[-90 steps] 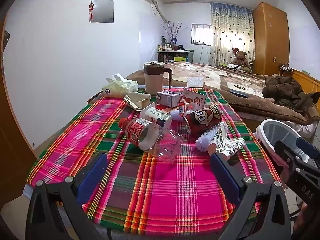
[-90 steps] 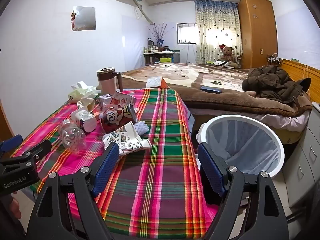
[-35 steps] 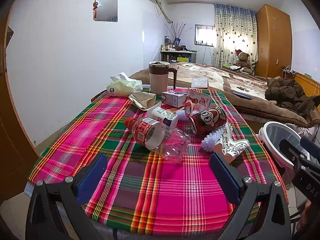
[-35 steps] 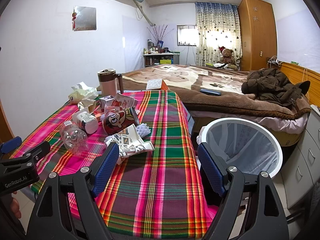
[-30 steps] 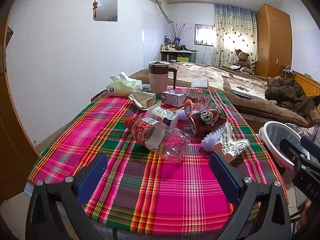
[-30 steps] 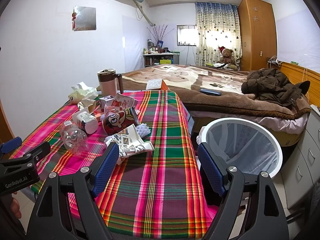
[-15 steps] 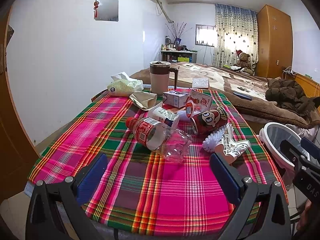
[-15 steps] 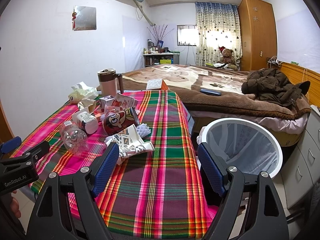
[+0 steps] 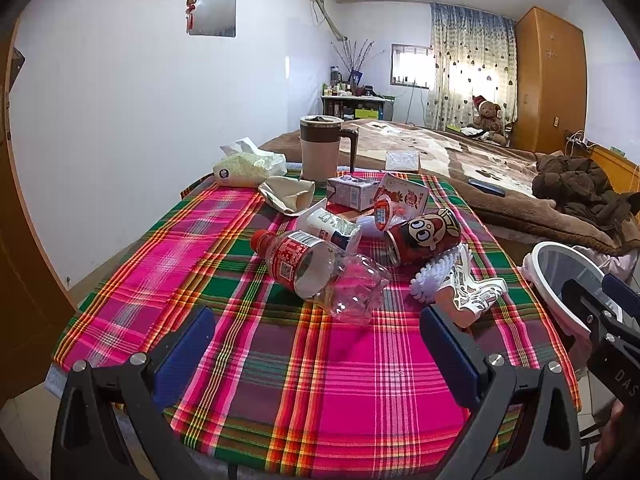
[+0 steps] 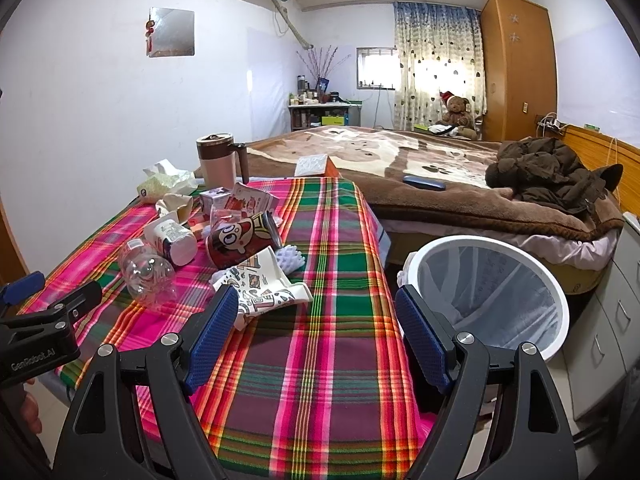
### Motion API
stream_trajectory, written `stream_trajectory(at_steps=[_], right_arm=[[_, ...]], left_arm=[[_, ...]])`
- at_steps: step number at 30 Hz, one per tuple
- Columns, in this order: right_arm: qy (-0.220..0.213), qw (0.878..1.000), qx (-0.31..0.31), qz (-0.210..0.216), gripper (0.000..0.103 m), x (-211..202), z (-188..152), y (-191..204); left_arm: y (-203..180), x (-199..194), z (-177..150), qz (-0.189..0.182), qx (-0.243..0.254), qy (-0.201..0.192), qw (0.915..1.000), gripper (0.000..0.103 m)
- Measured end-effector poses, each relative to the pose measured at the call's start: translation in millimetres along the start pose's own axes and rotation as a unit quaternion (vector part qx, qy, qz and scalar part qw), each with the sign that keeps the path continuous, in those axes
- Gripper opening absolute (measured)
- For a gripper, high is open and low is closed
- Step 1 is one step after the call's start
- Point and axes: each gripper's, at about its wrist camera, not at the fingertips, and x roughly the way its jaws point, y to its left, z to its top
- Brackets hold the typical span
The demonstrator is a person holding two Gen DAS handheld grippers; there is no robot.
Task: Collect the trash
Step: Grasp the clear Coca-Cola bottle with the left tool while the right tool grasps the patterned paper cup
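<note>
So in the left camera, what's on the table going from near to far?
Bottle → red can → small box → mug.

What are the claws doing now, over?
Left claw open, empty. Right claw open, empty. Trash untouched on plaid tablecloth: crushed bottle, red can. Bin beside table, path clear.

The near half of the bench (image 9: 360, 380) lies bare, giving both tongs open passage. From 10 to 1 o'clock the way is blocked by a bottle (image 9: 316, 272), a can (image 9: 424, 236), wrappers (image 9: 468, 292) and a mug (image 9: 320, 148). At 3 o'clock the bin (image 10: 492, 292) gapes unobstructed beside the bench edge.
</note>
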Motion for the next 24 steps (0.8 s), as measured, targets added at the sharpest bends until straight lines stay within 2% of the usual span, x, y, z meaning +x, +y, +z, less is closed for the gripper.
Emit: stream_trajectory(at_steps=[6, 9, 13, 16, 20, 24], right_arm=[[0.014, 1.0, 0.004, 0.005, 0.082, 15.9, -0.3, 0.2], [0.04, 0.999, 0.022, 0.014, 0.082, 30.9, -1.0, -2.7], [0.054, 0.998, 0.031, 0.015, 0.082, 41.2, 0.2, -1.8], [0.063, 0.997, 0.04, 0.021, 0.082, 50.4, 1.3, -0.7], [0.087, 0.994, 0.054, 0.039, 0.073, 65.8, 1.0, 3.6], [0.104, 0.992, 0.055, 0.049, 0.071, 75.4, -0.7, 10.4]], left_arm=[[11.7, 21.1, 4.6, -0.022, -0.013, 0.026, 0.9993, 0.103], [21.5, 36.5, 9.8, -0.046, -0.029, 0.046, 0.9974, 0.103], [29.3, 46.4, 18.8, -0.034, -0.034, 0.039, 0.9981, 0.103], [36.2, 63.9, 26.8, -0.051, -0.054, 0.065, 0.9951, 0.103], [39.1, 82.1, 36.3, -0.063, -0.074, 0.081, 0.992, 0.103], [37.6, 103.2, 41.5, -0.058, -0.08, 0.106, 0.9895, 0.103]])
